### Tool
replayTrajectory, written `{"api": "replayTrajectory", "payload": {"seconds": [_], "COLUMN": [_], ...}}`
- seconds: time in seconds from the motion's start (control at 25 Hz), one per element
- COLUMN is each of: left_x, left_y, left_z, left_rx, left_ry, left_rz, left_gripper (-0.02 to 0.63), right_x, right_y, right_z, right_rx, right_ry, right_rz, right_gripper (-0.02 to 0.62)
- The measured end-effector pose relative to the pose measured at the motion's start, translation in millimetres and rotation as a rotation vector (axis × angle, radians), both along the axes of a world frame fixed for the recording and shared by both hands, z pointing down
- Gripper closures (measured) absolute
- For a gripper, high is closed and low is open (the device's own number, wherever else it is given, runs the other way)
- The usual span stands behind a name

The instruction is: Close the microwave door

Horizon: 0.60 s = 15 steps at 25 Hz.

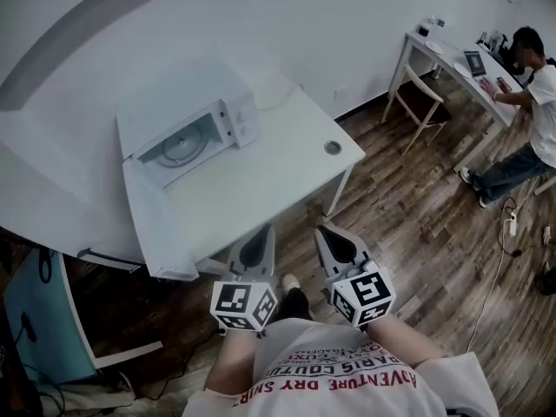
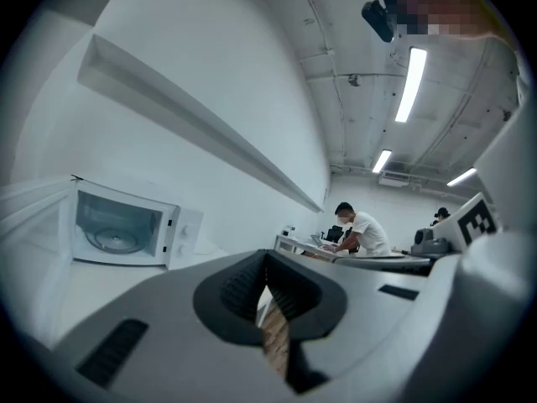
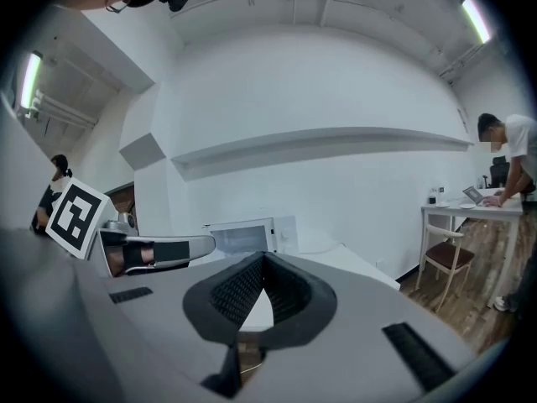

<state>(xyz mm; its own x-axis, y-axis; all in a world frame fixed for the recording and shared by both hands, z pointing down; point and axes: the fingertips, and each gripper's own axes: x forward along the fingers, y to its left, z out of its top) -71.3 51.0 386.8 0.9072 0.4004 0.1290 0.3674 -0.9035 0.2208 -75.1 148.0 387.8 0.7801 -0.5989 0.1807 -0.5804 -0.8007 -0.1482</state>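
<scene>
A white microwave point(image 1: 187, 129) stands at the back left of a white table point(image 1: 278, 172). Its door point(image 1: 152, 224) hangs wide open, swung out towards the table's front left edge, and the glass turntable shows inside. Both grippers hover side by side at the table's near edge, well short of the microwave and apart from the door. My left gripper point(image 1: 260, 235) and my right gripper point(image 1: 329, 231) are both shut with nothing in them. The left gripper view has the microwave point(image 2: 126, 229) ahead on the left past the jaw tips point(image 2: 265, 259). The right gripper view shows the microwave point(image 3: 243, 235) straight ahead beyond its tips point(image 3: 263, 259).
A round cable hole point(image 1: 333, 147) sits near the table's right corner. A person point(image 1: 530, 85) works at a second white desk point(image 1: 452, 68) at the far right, with a wooden chair point(image 1: 421, 102) beside it. A blue cabinet point(image 1: 39, 311) stands lower left. Cables lie on the wooden floor point(image 1: 417, 224).
</scene>
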Motion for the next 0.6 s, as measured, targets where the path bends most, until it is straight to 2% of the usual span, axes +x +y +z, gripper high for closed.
{"api": "replayTrajectory", "payload": {"seconds": [0.32,0.44,0.6], "left_x": [125.9,154.8,174.7], "left_y": [-30.2,-51.4,-80.5], "left_z": [0.7,-2.8,-2.0], "left_rx": [0.007,0.017,0.022], "left_ry": [0.005,0.018,0.016], "left_rz": [0.040,0.010,-0.060], "left_gripper": [0.600,0.600,0.600], "right_x": [129.3,163.4,193.6], "right_y": [-44.4,-64.7,-88.8], "right_z": [-0.8,-6.1,-4.8], "right_rx": [-0.021,-0.017,-0.013], "right_ry": [-0.021,-0.006,-0.012], "right_rz": [-0.002,-0.023,-0.081], "right_gripper": [0.589,0.589,0.589]}}
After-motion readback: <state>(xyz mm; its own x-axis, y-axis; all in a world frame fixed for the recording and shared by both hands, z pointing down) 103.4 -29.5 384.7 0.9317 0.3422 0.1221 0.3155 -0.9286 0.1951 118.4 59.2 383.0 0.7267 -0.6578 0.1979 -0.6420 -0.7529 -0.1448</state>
